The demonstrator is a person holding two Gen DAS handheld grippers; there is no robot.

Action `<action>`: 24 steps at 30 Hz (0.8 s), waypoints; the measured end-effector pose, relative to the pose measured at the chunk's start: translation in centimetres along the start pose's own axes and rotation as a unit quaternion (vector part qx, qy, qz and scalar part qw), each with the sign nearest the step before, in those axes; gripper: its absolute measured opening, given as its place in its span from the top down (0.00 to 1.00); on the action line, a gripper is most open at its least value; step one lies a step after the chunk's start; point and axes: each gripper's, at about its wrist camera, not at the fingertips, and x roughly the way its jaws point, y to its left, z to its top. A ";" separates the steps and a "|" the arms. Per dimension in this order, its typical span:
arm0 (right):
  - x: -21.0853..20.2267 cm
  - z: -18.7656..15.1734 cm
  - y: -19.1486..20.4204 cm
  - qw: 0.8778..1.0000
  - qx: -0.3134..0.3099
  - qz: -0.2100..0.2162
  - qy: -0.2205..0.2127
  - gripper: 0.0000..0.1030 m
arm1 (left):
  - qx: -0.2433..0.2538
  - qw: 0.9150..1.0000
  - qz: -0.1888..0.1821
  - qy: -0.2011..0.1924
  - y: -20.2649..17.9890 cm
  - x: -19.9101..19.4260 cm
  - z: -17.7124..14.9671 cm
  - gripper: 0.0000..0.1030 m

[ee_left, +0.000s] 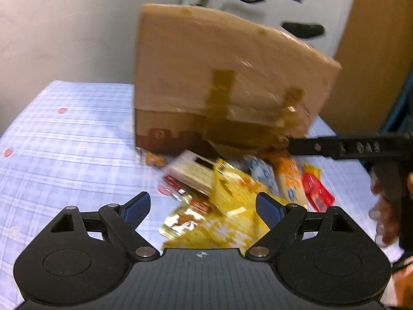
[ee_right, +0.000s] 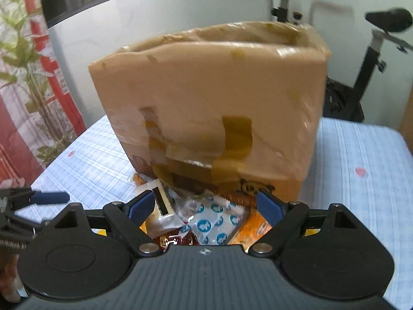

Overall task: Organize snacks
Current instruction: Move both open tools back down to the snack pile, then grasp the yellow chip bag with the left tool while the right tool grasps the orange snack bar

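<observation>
Cardboard box stands behind a snack pile; left claw and right claw are both spread, gripping nothing.

1. A tall taped brown cardboard box blocks the middle of the checked blue bedsheet.
2. Loose foil snack packets crowd the box's near foot.
3. Bare sheet lies open on both sides.

I see a blue-and-white checked cloth covering the surface. At two o'clock behind it stands a black exercise bike against a white wall. At nine o'clock hangs a red floral curtain.
</observation>
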 end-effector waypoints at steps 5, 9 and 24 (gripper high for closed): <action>0.4 -0.8 0.0 1.000 0.002 -0.004 0.014 0.15 | 0.062 0.998 -0.015 0.001 -2.3 0.4 -0.9 0.12; 0.4 -1.1 0.0 1.000 0.008 -0.008 0.013 0.15 | 0.099 0.994 -0.032 0.015 -3.5 1.1 -1.4 0.10; 1.9 -3.1 -2.4 0.998 0.033 -0.038 0.035 0.21 | 0.099 0.993 -0.037 0.042 -3.6 3.9 -1.5 0.09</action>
